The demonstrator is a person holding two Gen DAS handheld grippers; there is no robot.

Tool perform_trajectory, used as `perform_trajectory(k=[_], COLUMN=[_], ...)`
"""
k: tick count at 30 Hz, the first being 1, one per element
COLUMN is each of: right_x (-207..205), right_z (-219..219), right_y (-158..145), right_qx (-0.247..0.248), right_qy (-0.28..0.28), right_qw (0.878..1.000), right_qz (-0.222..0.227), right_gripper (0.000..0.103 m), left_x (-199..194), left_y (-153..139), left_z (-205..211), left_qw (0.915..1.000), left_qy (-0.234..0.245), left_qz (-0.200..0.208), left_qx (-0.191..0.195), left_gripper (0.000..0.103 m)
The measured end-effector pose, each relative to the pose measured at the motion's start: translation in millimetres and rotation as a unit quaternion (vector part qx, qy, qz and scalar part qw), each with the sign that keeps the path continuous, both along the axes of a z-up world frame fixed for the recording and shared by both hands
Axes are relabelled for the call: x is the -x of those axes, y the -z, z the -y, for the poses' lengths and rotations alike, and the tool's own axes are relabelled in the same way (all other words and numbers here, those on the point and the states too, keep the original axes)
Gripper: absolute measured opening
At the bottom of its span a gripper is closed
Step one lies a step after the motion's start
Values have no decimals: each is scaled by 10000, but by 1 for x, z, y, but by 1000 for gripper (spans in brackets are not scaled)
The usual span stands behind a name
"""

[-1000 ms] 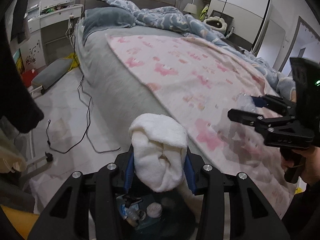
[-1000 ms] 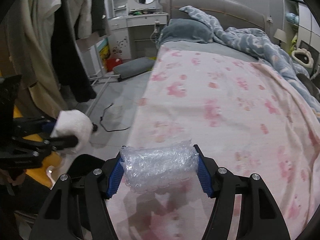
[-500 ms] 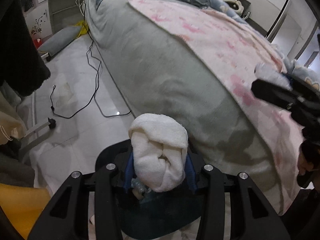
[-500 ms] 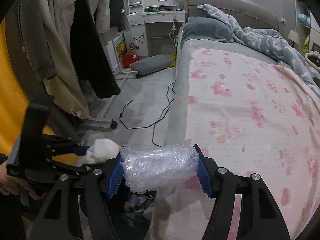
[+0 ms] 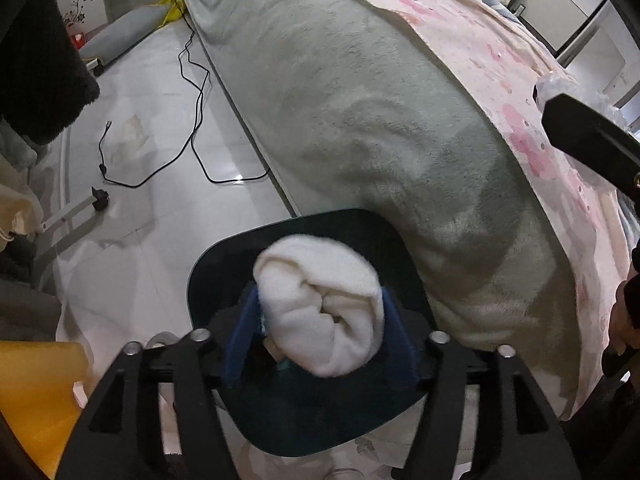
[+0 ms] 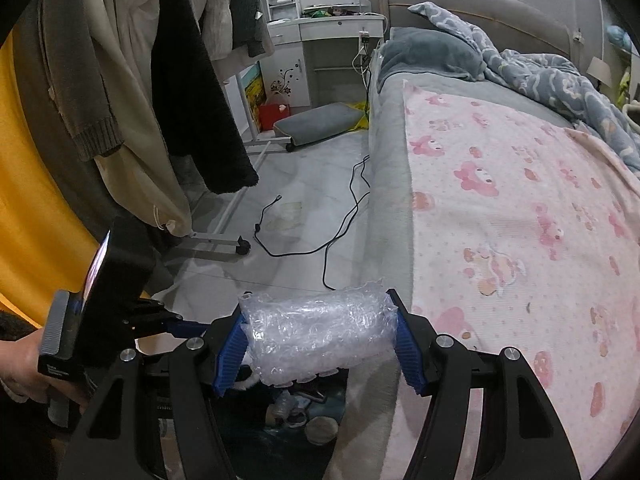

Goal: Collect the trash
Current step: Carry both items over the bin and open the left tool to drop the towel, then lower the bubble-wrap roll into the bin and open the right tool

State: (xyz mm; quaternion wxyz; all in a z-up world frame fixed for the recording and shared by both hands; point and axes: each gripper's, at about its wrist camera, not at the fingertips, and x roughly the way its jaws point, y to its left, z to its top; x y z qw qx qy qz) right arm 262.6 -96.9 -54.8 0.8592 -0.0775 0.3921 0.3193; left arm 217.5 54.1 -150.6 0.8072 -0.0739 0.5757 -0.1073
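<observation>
Gripping a rolled white cloth wad [image 5: 320, 304] between its blue pads, the left gripper [image 5: 318, 334] sits at the lower centre of the left wrist frame, directly over the open mouth of a dark trash bin [image 5: 212, 264] — the wad hides most of the bin's inside in that view. The right gripper [image 6: 320, 346] is clamped on a crumpled bundle of bubble wrap [image 6: 318, 334] at the lower centre of the right wrist frame. Below the bundle the same bin [image 6: 280, 436] shows scraps already lying in it: a round pale lid-like piece [image 6: 321, 430] and mixed wrappers, too jumbled to name. The bin stands against the grey side of the bed [image 5: 360, 100], whose pink patterned blanket [image 6: 520, 220] fills the right half of the frame — a black cable [image 6: 340, 224] trails across the floor at centre.
</observation>
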Motion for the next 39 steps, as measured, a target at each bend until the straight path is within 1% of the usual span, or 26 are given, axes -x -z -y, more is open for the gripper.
perform_trajectory(k=[1,4,8,13,19,24,28,32,39], right_x=[0,-2,-5,-9,-15,-18,-19,-23,-27], right_z=[-2,-6,-12,-23,-43,-59,-72,-85,-95], right_y=[0,2,8,19,43,59,72,88,115], right_qx=[7,16,63,191,499,672,820,1053,1474], right_qy=[-8,-8,-34,-64,-145,-237,-314,-341,-295], right_qw=[10000,10000,9999,9993,9966,9943,9920,9880,9783], right_qz=[-14,-47,-120,-300,-633,-797,-906,-1079,-1427], right_gripper=[65,65,65,65,65,65,65,65,67], left_x=[1,2,4,8,12,18,22,28,37], left_y=[-1,-4,-8,-20,-34,-44,-53,-59,-80], left_z=[-1,-5,-14,-28,-51,-65,-74,-82,-92], left_qw=[10000,9999,9998,9986,9956,9932,9908,9881,9809], left_qy=[-11,-36,-99,-241,-456,-557,-589,-593,-581], left_qz=[16,94,197,469,824,1022,1223,1418,1855], left_qx=[-5,-49,-24,3,-11,53,-14,-21,29], left_gripper=[74,77,78,78,79,82,82,83,89])
